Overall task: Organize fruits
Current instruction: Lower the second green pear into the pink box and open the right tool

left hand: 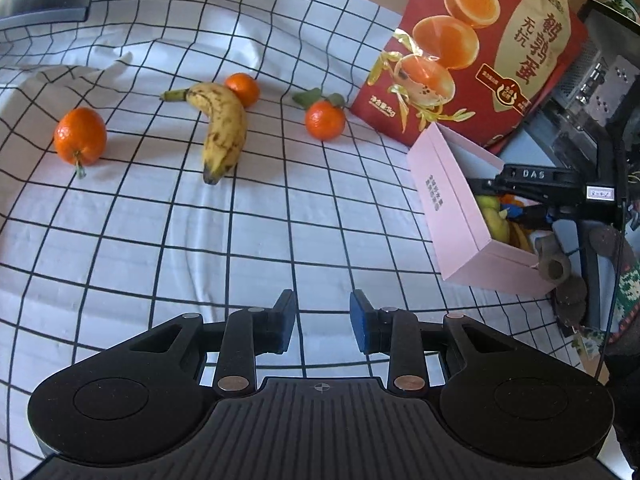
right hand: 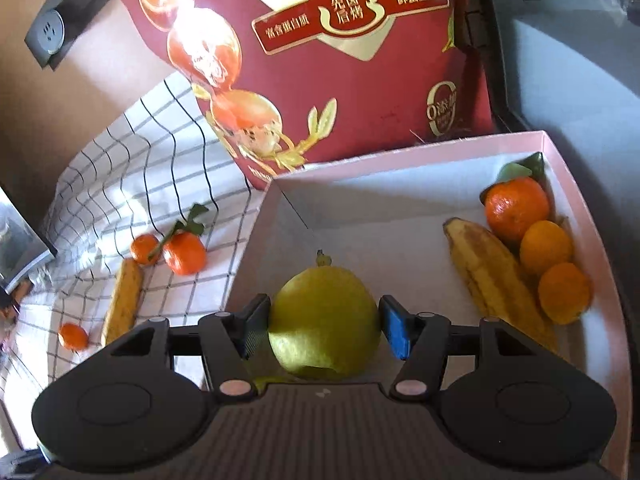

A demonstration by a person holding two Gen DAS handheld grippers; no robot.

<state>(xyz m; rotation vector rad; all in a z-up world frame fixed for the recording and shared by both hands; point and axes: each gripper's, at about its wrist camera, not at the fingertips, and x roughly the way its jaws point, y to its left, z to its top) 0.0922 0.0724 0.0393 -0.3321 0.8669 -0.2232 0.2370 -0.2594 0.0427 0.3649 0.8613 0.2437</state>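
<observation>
The right tool (right hand: pixel 324 326) is clamped on a pear (right hand: pixel 324 324) over the pink box (right hand: pixel 560 148), low in frame. The left tool (left hand: pixel 322 320) hangs with fingers apart, empty. Next, I'd judge: release the pear gently.

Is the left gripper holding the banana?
No, the left gripper is open and empty, and the banana lies far ahead on the cloth.

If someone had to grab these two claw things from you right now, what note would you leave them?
Right gripper: holds the pear between its fingers, over the pink box; whether it is gripped or just released is unclear.
Left gripper: open, empty, above the checked cloth.
Done: a banana and three oranges lie in the box.
Left: set the pear down, then box the cloth's banana and three oranges.
</observation>
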